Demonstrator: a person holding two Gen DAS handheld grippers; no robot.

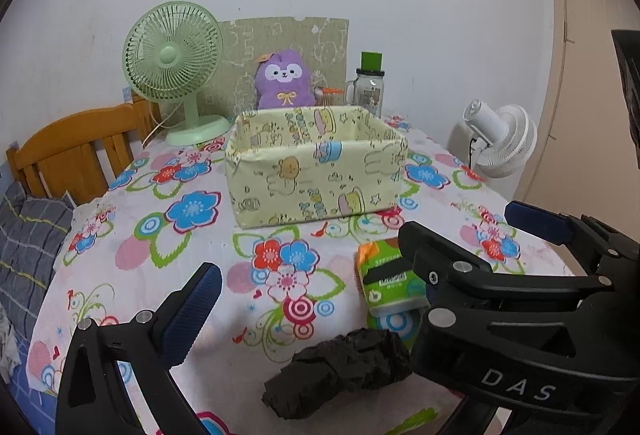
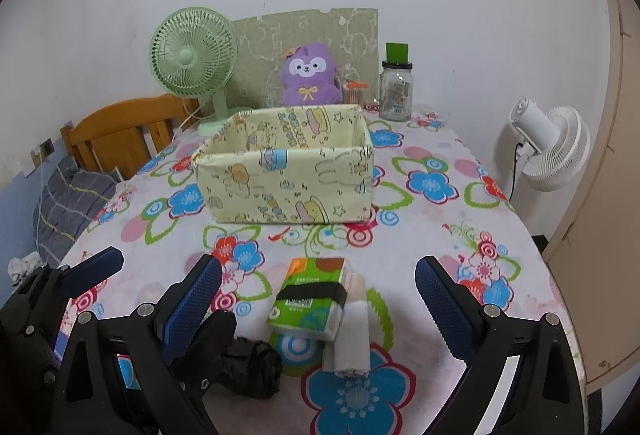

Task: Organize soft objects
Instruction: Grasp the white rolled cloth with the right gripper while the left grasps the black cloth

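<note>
Resting on the flowered cloth of the desk (image 2: 440,171) are three soft things near the front edge: a green tissue pack (image 2: 310,299) with a black band across it, a white rolled cloth (image 2: 352,335) lying just beside and touching its right side, and a black crumpled bundle (image 2: 252,367) to the left of both. Behind them, well apart, stands an open yellow cloth-covered box (image 2: 286,167) printed with cartoon animals; nothing shows inside it from these views.

The right tongs (image 2: 318,305) have their blue-padded fingers spread wide apart, one on each side of the tissue pack and the white roll, with nothing clamped between them. In the left wrist view, the left tongs (image 1: 360,263) are also spread wide; the left finger sits over bare cloth and the right finger is far off to the right. The black body of the right tongs crosses that view and covers part of the tissue pack (image 1: 384,275). The black bundle (image 1: 340,371) lies low in that view, between the two fingers and free of both.

At the back of the desk stand a green fan (image 2: 196,59), a purple plush toy (image 2: 308,75) against a board, and a glass jar (image 2: 396,91) with a green cap on it. A white fan (image 2: 556,151) stands to the right of the desk, and a wooden chair (image 2: 120,131) to the left.
</note>
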